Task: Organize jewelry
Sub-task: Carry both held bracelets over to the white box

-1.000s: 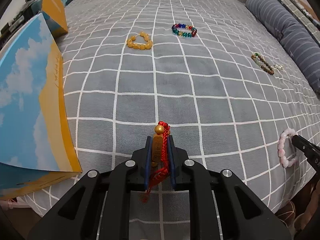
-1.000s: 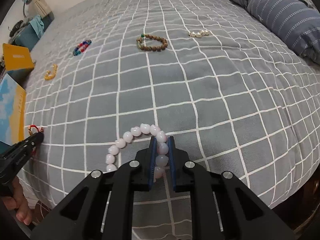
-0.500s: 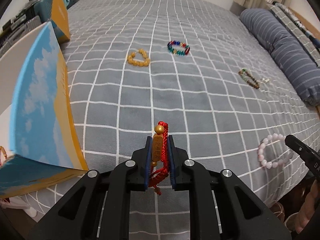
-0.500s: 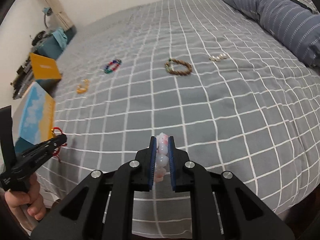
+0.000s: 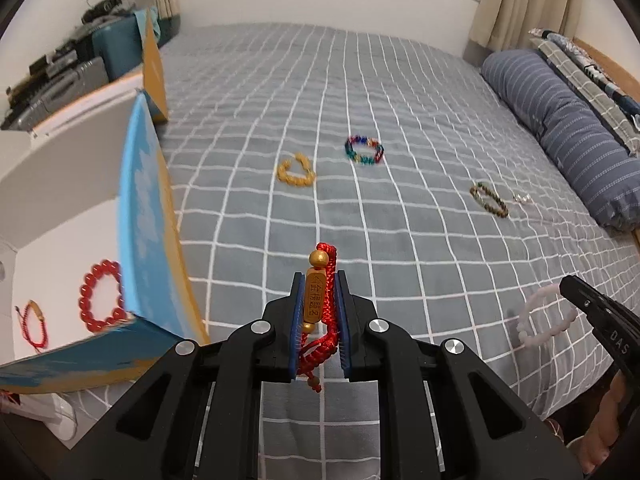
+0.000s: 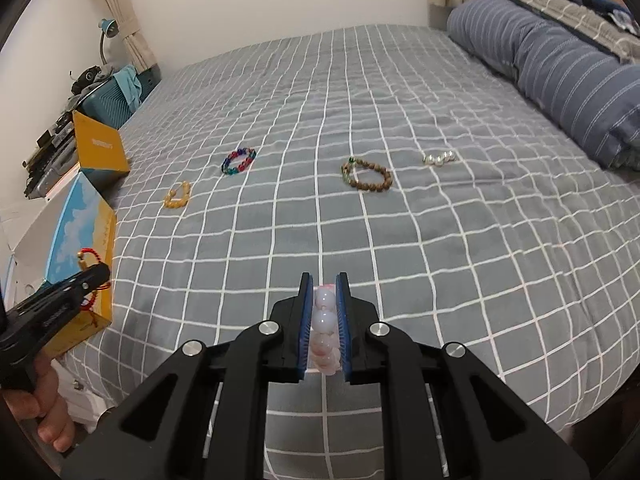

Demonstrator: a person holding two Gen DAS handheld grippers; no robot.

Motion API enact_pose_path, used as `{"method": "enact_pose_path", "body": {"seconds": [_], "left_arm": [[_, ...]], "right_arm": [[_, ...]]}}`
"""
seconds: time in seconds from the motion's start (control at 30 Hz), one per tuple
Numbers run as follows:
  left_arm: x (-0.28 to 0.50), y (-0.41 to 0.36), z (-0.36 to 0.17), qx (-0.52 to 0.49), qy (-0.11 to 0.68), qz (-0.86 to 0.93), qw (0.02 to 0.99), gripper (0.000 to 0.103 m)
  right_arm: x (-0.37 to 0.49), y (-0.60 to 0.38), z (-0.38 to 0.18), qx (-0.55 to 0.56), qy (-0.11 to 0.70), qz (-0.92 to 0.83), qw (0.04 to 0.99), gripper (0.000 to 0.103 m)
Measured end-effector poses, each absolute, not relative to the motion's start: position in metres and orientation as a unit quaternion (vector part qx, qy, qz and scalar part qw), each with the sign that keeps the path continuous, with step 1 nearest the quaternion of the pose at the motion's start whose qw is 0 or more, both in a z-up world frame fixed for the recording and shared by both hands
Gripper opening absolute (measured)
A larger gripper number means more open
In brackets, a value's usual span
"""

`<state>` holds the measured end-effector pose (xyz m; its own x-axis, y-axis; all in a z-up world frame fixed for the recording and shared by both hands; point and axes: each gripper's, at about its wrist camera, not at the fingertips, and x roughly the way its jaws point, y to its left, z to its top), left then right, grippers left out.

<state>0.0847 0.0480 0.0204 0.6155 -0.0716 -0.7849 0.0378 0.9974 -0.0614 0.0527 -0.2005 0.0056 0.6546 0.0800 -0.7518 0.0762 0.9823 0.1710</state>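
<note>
My left gripper (image 5: 319, 280) is shut on a red cord bracelet with a gold charm (image 5: 317, 300), held above the bed's front edge. My right gripper (image 6: 324, 284) is shut on a pale pink bead bracelet (image 6: 325, 326), which also shows hanging at the right of the left wrist view (image 5: 540, 316). An open white box (image 5: 60, 216) with a blue and orange wall (image 5: 140, 208) stands at the left and holds a red bead bracelet (image 5: 100, 296) and a thin red cord bracelet (image 5: 34, 322).
On the grey checked bedspread (image 6: 440, 240) lie a yellow bead bracelet (image 5: 296, 171), a multicoloured bracelet (image 5: 364, 150), a brown bead bracelet (image 6: 366, 174) and a small pearl piece (image 6: 439, 158). A striped pillow (image 6: 568, 64) lies at the right. An orange box lid (image 6: 98, 146) stands at the left.
Both grippers have lifted up and back from the bedspread with their bracelets. The left view now looks over the box wall, showing the bracelets inside.
</note>
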Motion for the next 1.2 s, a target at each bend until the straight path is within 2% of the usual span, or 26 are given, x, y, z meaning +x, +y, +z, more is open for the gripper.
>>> {"method": "enact_pose_path", "body": {"seconds": [0.27,0.7,0.9,1.2], "left_arm": [[0.082,0.056,0.043,-0.024,0.419,-0.011,0.908,0.014],[0.074,0.097,0.102,-0.026,0.391,0.021,0.92,0.014],[0.069,0.152,0.124,-0.03,0.377,0.078,0.923,0.014],[0.054,0.252,0.145,-0.056,0.367,0.158,0.915,0.014]], "right_arm": [[0.059,-0.192,0.02,0.072,0.398,-0.026,0.914,0.011],[0.078,-0.142,0.078,0.04,0.365,0.008,0.93,0.011],[0.086,-0.09,0.112,0.032,0.351,0.06,0.934,0.011],[0.092,0.044,0.156,-0.017,0.317,0.161,0.934,0.011]]}}
